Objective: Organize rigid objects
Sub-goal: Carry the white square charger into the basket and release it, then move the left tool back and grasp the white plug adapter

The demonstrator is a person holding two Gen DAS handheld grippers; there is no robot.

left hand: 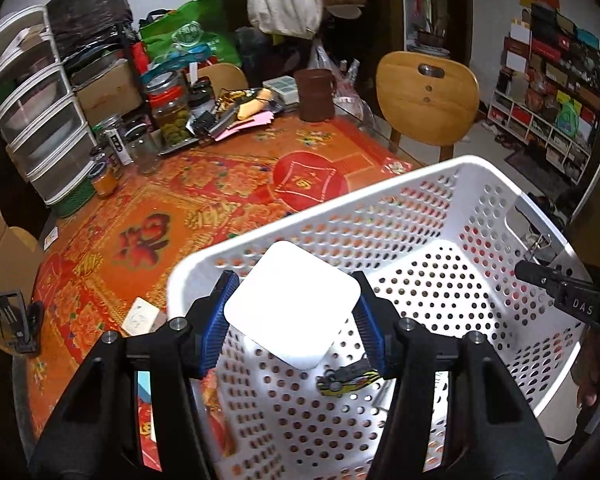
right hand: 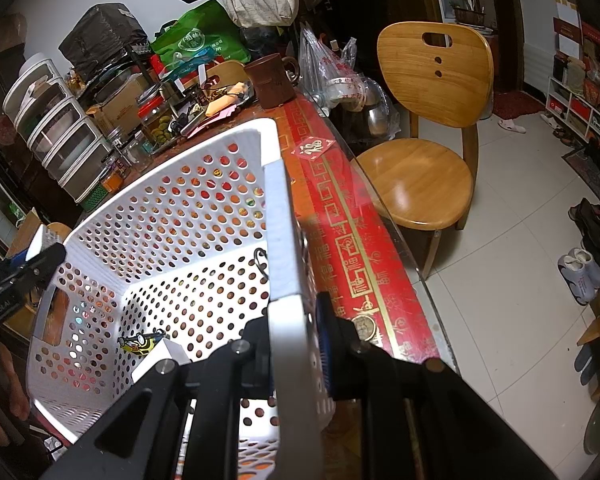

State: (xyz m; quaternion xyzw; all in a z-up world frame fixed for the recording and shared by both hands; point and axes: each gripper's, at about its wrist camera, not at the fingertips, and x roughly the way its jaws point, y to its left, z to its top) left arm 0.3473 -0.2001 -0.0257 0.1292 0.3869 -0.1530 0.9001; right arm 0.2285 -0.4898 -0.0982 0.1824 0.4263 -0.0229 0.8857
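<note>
While your left gripper [left hand: 292, 312] grasps the white box [left hand: 292, 304] over the basket [left hand: 380, 184], right gripper [right hand: 296, 344] clenches its rim; toy car [left hand: 348, 380] already inside.

Red patterned table [left hand: 204, 200], white basket [left hand: 380, 200], jars [left hand: 168, 112], brown mug [left hand: 314, 94]

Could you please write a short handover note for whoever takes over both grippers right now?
Left gripper: shut on a white square box, held over the basket, not yet released.
Right gripper: shut on the basket's rim, steadying it on the table.
Done: a small yellow toy and a white block lie on the basket floor.
Left: lower the box and let go. A white card-like item lies on the table beside the basket; it may go in next.
</note>
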